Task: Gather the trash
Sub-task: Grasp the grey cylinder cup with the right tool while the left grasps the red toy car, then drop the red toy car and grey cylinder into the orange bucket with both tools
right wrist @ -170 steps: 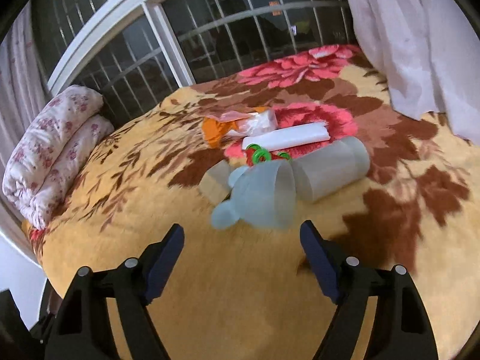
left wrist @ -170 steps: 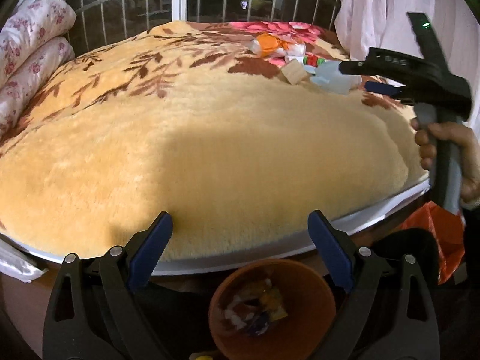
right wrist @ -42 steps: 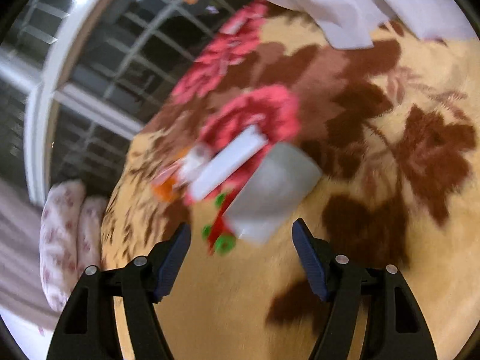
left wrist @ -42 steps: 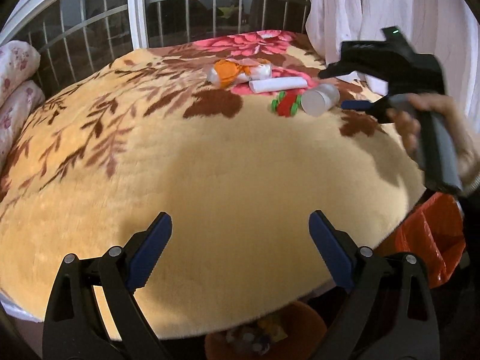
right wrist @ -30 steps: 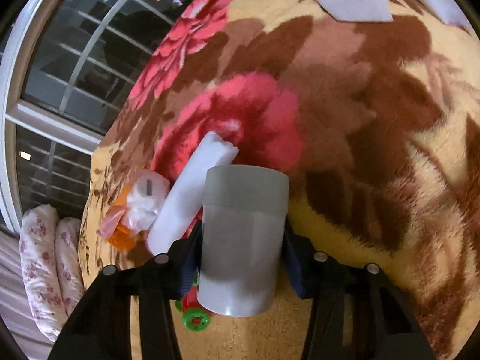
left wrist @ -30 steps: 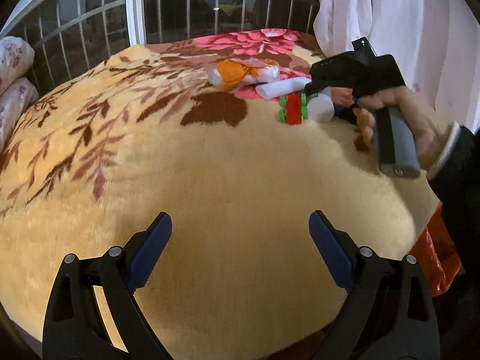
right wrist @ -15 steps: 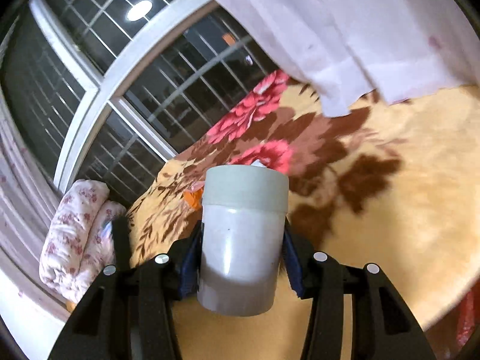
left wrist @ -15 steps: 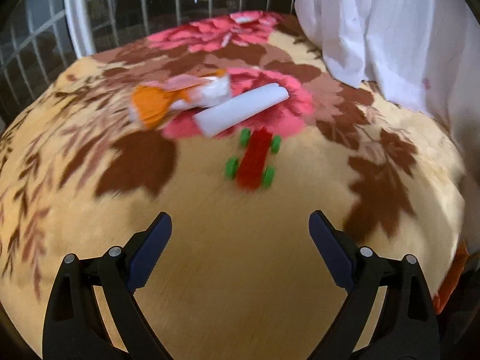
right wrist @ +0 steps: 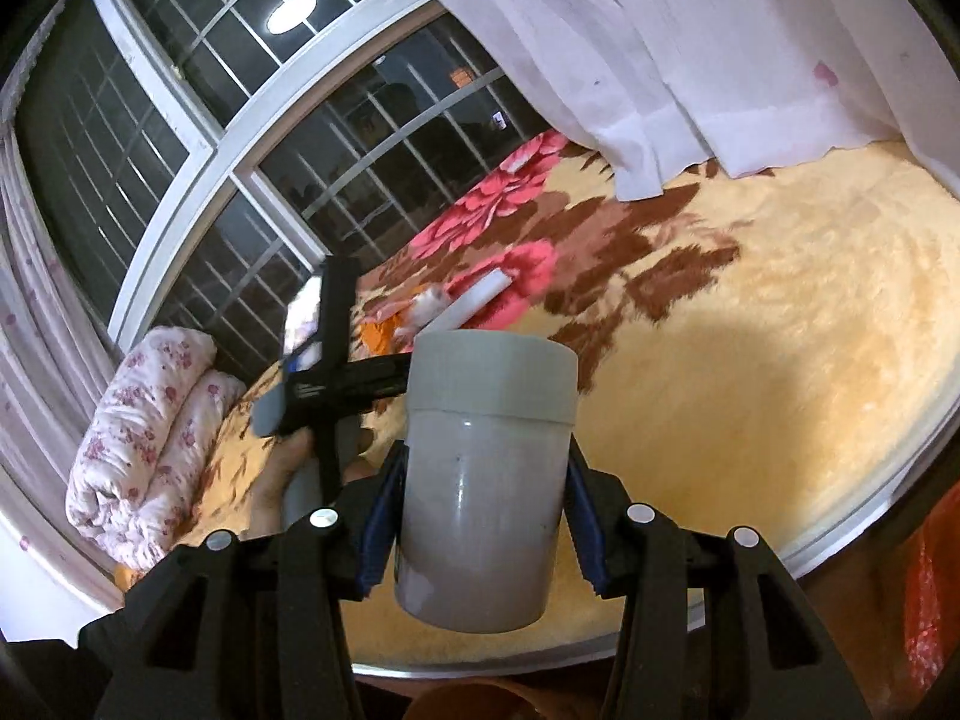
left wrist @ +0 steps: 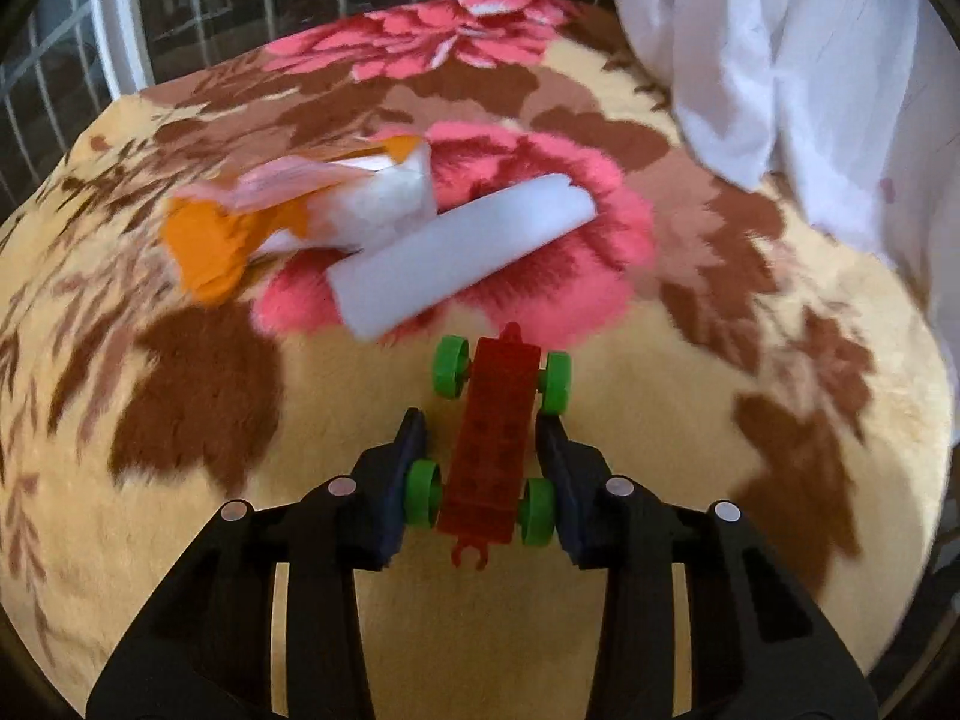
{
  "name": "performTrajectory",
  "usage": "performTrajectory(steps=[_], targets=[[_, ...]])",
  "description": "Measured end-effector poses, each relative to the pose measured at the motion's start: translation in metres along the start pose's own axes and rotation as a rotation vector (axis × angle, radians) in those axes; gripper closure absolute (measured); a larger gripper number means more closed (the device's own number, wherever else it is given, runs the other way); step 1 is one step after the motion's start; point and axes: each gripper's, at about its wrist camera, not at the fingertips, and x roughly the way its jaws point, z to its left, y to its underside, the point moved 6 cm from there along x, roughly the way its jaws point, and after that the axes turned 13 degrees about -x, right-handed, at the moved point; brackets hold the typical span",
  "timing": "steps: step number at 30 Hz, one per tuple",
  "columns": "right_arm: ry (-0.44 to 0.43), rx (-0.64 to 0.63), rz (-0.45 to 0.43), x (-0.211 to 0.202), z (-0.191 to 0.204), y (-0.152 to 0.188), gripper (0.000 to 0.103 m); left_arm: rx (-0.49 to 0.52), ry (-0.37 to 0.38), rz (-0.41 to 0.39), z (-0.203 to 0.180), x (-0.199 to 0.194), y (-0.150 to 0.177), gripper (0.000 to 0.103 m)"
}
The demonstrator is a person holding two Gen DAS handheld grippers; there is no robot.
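trash items, floral blanket (left wrist: 180, 480): red toy chassis (left wrist: 489, 456) with green wheels (left wrist: 450, 360), lying on the blanket between the left gripper (left wrist: 480, 438) fingers, which are closed in against its rear wheels; white roll (left wrist: 459, 255) just beyond it on a pink flower; crumpled orange-and-white wrapper (left wrist: 288, 216) touching the roll's far side. grey lidded container (right wrist: 486, 492), upright, clamped in the right gripper (right wrist: 483, 516), held off the blanket near its edge. white curtain (left wrist: 780, 60) at right; rolled floral quilt (right wrist: 144, 450) by the window.

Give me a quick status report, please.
Right gripper shut on grey cup, lifted off bed. Left gripper closed around toy car. Nothing in the way.
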Motion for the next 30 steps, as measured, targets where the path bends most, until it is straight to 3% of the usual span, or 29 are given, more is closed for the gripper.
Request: performTrajectory(steps=[9,15,23,30], targets=[[0.002,-0.119,0.022,-0.011,0.045,0.025,0.055,0.035,0.026,-0.115,0.034,-0.088,0.058,0.065],[-0.011,-0.160,0.075,-0.019,0.068,0.058,0.055,0.030,0.024,-0.166,0.071,-0.150,0.115,0.065],[-0.050,-0.269,0.184,-0.030,0.096,0.113,0.055,0.077,-0.005,-0.153,0.104,-0.193,0.214,0.065],[-0.098,-0.312,0.282,-0.031,0.116,0.160,0.055,0.068,-0.024,-0.074,0.121,-0.186,0.279,0.065]])
